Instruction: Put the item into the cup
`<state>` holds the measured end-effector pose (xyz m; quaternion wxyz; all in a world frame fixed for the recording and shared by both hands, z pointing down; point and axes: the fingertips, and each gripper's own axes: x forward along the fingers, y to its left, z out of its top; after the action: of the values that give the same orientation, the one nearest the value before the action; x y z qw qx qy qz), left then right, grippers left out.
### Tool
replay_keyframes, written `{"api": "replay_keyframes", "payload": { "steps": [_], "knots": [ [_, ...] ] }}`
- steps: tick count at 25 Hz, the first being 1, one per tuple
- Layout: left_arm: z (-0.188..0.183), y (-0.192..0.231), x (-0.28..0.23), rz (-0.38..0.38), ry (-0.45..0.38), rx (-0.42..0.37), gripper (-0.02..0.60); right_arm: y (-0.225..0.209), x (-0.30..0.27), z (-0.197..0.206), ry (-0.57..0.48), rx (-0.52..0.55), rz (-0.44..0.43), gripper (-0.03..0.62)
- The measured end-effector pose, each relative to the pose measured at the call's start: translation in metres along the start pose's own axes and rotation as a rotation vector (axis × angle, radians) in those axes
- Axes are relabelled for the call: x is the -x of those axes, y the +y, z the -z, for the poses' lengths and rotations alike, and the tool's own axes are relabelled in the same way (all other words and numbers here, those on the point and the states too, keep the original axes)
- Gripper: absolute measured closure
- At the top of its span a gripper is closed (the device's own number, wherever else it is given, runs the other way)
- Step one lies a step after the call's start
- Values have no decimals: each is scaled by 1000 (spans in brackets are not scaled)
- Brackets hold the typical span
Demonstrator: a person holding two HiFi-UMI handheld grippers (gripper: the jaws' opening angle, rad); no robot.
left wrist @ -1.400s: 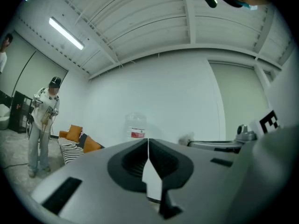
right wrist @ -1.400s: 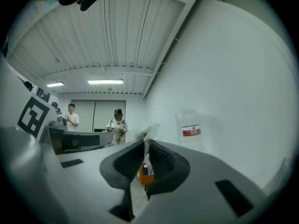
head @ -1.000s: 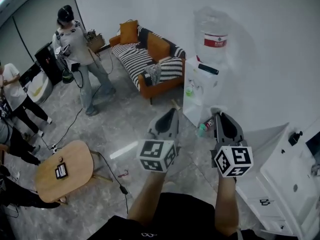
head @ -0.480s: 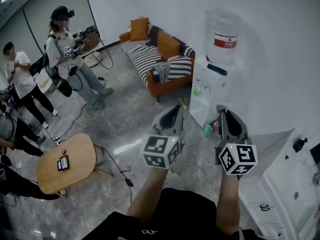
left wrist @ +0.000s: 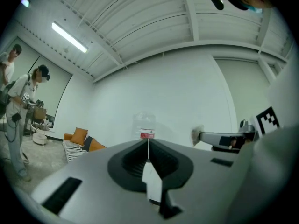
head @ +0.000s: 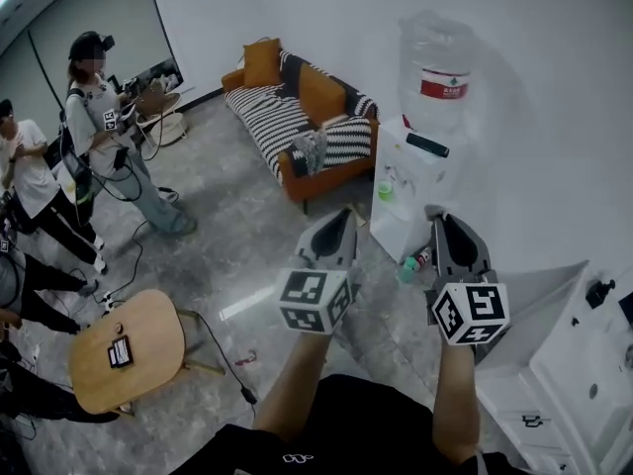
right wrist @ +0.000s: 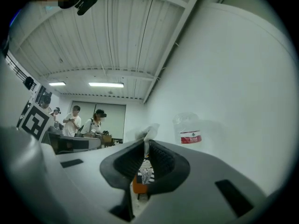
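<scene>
Both grippers are held up in front of me over the floor. My left gripper [head: 345, 216] [left wrist: 148, 143] has its jaws pressed together with nothing between them. Beside it, my right gripper [head: 438, 220] [right wrist: 145, 143] is shut on a small white crumpled item [right wrist: 149, 133], which also shows at its tip as the white item [left wrist: 197, 135] in the left gripper view. Ahead stands a white water dispenser [head: 410, 181] with a big clear bottle [head: 433, 62]. A small green cup-like thing [head: 384, 192] sits at its taps.
An orange sofa with striped cushions [head: 297, 117] lines the wall. A round wooden table [head: 129, 349] stands at the lower left, with cables on the floor. Several people [head: 99, 127] stand at the left. White cabinets [head: 584, 364] are at the right. A bottle [head: 411, 262] lies by the dispenser's foot.
Both grippers stay raised and shut, almost in place. My view has shifted slightly. The person with the headset has walked further left, away from the sofa.
</scene>
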<state>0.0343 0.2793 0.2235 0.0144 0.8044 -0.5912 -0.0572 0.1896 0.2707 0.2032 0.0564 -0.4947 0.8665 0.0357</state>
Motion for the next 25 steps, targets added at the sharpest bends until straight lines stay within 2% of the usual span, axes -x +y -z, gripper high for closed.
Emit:
{"api": "replay_keyframes", "payload": {
  "steps": [4, 9, 12, 16, 20, 25],
  "knots": [
    [11, 24, -51, 32, 28, 17, 567, -17, -44, 11, 3, -11, 27, 556],
    [22, 63, -115, 73, 77, 76, 566, -30, -113, 36, 41, -89, 31, 556],
    [22, 92, -148, 67, 105, 39, 568, -33, -159, 41, 51, -113, 27, 556],
    [18, 135, -194, 104, 111, 116, 568, -37, -225, 50, 62, -139, 38, 556],
    [26, 176, -248, 105, 141, 68, 567, -43, -287, 63, 76, -135, 58, 556],
    [31, 211, -304, 163, 153, 108, 566, -57, -345, 67, 87, -98, 108, 556]
  ]
}}
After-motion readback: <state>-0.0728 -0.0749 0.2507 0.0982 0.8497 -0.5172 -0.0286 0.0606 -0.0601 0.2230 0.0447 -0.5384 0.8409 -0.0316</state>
